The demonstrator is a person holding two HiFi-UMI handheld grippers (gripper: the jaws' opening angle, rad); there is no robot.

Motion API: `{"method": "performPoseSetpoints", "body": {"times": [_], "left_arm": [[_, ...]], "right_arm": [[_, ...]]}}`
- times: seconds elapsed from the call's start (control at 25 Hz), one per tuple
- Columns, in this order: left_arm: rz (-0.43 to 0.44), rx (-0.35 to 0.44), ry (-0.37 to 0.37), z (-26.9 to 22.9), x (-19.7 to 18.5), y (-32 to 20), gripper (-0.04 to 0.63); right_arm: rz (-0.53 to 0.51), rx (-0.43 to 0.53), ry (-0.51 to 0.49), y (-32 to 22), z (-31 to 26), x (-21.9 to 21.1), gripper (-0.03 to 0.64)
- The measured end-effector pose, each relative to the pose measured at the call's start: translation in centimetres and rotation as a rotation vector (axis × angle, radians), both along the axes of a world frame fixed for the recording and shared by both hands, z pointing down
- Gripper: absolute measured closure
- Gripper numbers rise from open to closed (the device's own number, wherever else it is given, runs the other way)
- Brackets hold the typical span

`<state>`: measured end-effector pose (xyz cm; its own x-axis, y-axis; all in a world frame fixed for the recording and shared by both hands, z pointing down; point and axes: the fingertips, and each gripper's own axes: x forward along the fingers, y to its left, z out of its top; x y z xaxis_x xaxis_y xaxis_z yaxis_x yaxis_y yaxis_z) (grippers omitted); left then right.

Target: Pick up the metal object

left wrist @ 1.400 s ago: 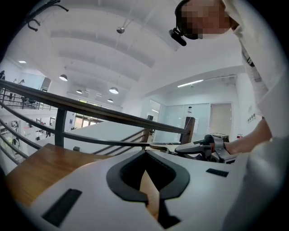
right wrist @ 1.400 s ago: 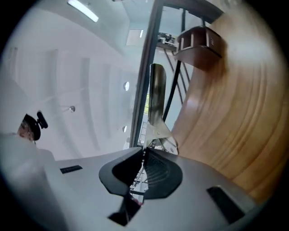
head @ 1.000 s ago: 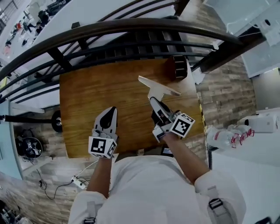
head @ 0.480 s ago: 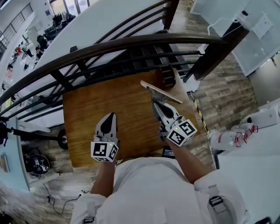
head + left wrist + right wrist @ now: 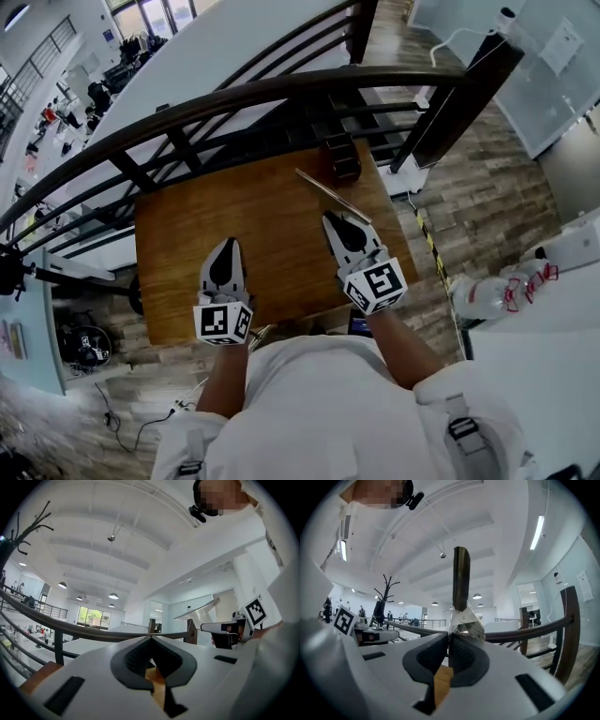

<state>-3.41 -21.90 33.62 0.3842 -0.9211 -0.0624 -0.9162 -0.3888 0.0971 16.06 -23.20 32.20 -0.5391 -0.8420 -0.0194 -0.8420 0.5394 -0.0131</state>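
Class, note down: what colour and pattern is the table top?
The table is brown with wood grain; it shows best in the head view.

Brown wood table top [image 5: 216,206] w/ a dark curved wood railing [image 5: 234,94] just behind it. Grey-brown plank floor [image 5: 487,187] on the right. Big room w/ a white ribbed ceiling [image 5: 117,536], round hanging lamps [image 5: 113,596] & a long white strip light [image 5: 536,531]. Bright window [image 5: 93,617] far back, green outside. Black coat stand w/ bare branches [image 5: 386,592] far off.

The right gripper [image 5: 449,637] hides the base of the metal object [image 5: 461,585].
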Motion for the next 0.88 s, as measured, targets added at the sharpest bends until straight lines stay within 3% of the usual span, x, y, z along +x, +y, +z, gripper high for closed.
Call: {"method": "performPoseSetpoints", "body": {"times": [0.56, 0.88], "left_arm": [[-0.075, -0.104, -0.013, 3.4, 0.6, 6.2, 0.581], [0.013, -0.172, -0.011, 5.7, 2.8, 8.1, 0.581]], "right_arm": [[0.043, -0.080, 0.041, 3.8, 5.2, 6.1, 0.589], [0.014, -0.103, 0.036, 5.8, 7.3, 6.7, 0.589]]}}
